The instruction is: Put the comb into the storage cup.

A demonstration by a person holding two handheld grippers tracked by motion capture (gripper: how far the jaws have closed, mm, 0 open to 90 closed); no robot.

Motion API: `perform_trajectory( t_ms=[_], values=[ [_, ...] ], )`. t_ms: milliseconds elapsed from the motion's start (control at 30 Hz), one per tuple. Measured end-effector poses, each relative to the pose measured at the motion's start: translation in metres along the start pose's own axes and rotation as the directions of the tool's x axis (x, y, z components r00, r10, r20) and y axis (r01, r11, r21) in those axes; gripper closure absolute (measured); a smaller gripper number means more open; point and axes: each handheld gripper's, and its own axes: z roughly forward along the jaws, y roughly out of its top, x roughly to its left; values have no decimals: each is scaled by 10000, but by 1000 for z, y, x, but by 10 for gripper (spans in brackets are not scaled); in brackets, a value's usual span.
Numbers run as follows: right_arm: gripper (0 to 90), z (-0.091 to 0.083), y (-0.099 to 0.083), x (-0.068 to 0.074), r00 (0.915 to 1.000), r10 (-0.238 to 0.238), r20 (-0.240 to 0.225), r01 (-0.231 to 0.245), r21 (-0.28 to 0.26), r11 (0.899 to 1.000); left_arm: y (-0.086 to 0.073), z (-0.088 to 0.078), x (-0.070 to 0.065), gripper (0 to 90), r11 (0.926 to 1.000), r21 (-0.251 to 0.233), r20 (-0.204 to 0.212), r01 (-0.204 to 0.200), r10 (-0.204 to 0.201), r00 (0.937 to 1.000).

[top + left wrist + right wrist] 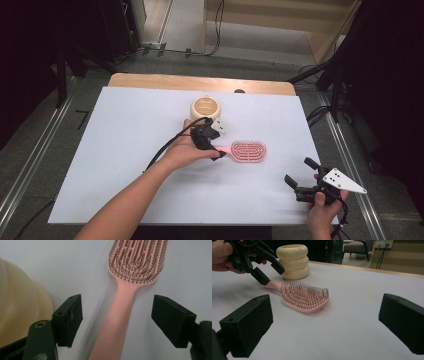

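A pink hairbrush lies bristles up on the white table sheet, its handle pointing left. My left gripper is lowered over that handle. In the left gripper view its jaws stand on either side of the handle with a gap on each side, so my left gripper is open. The right gripper view shows the brush and the left gripper at its handle end. My right gripper is held open near the table's front right corner, nothing between its jaws.
A cream ribbed pot stands just behind the left gripper, close beside one of its jaws. The table's wooden back edge shows beyond the sheet. Cables and metal rails run along the floor on both sides.
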Motion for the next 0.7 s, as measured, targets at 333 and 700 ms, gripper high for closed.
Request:
perform_trajectory(
  t_ms=[333,700],
  values=[
    [0,0,0,0,10000,0,18,0,27,10000,11,21,-2,420,9912,1265,9,-394,396,9992],
    [0,1,0,0,10000,13,13,-13,29,10000,18,31,-1,512,9867,1545,301,-506,465,9985]
  ],
)
